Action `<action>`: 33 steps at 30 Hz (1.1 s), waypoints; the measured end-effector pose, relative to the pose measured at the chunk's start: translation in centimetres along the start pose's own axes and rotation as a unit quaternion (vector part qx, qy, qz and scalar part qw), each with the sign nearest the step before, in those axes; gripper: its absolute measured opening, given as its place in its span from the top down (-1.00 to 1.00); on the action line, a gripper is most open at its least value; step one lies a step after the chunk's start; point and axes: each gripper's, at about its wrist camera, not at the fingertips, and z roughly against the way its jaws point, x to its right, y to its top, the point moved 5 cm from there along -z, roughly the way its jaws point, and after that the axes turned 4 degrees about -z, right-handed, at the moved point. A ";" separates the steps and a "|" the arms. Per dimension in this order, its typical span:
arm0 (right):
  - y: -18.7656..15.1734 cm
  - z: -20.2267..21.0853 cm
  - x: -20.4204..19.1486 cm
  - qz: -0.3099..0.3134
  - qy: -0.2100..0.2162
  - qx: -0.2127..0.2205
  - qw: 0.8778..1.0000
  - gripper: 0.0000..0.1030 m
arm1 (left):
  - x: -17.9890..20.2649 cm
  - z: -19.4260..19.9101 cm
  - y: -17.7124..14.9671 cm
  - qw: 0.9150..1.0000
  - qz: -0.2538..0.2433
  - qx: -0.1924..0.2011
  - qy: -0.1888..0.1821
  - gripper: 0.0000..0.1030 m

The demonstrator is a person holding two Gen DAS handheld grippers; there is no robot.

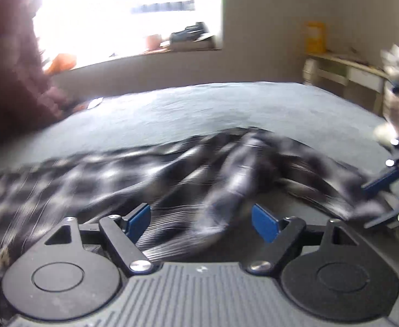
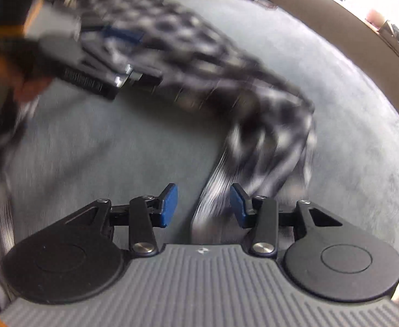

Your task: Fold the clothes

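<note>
A black-and-white checked garment (image 1: 150,179) lies bunched across a grey-blue bed sheet (image 1: 199,109); both views are motion-blurred. My left gripper (image 1: 200,222) is open, its blue pads apart over the cloth, nothing clamped. My right gripper (image 2: 203,204) is open too, with a strip of the garment (image 2: 256,147) running between its pads. The right gripper also shows at the right edge of the left wrist view (image 1: 390,190), beside the garment's end. The left gripper shows in the right wrist view (image 2: 112,62), over the garment's far part.
A dark red cloth pile (image 1: 11,62) sits at the bed's far left. A bright window (image 1: 128,13) with items on its sill is behind the bed. A cream desk (image 1: 346,68) stands at the right wall.
</note>
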 end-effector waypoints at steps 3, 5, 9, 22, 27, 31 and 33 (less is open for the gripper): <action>-2.2 -0.9 -0.5 0.028 -0.039 -0.024 0.999 0.46 | 2.3 -0.6 0.0 0.999 -0.028 -0.007 -0.023 -0.29; -3.3 -1.2 0.0 0.034 -0.056 -0.033 0.997 0.85 | 3.5 -1.2 0.0 0.999 -0.038 -0.015 -0.035 -0.15; -2.2 1.8 3.3 -0.021 -0.104 0.014 0.994 0.96 | 4.5 -2.1 0.4 0.997 -0.069 -0.010 -0.029 -0.09; 1.2 6.4 12.7 -0.173 -0.074 0.093 0.978 0.96 | 8.4 -6.1 0.9 0.988 -0.155 -0.005 -0.002 0.26; 2.0 9.5 12.9 -0.106 -0.071 0.105 0.986 0.96 | 6.6 -4.7 1.5 0.988 -0.154 -0.007 -0.015 0.91; 0.9 10.7 10.8 -0.051 0.038 0.088 0.994 0.95 | 4.7 -3.6 1.2 0.988 -0.140 -0.027 -0.054 0.89; -0.6 10.2 8.9 -0.039 0.121 0.055 0.990 0.93 | 3.7 -3.0 1.0 0.988 -0.133 -0.037 -0.074 0.72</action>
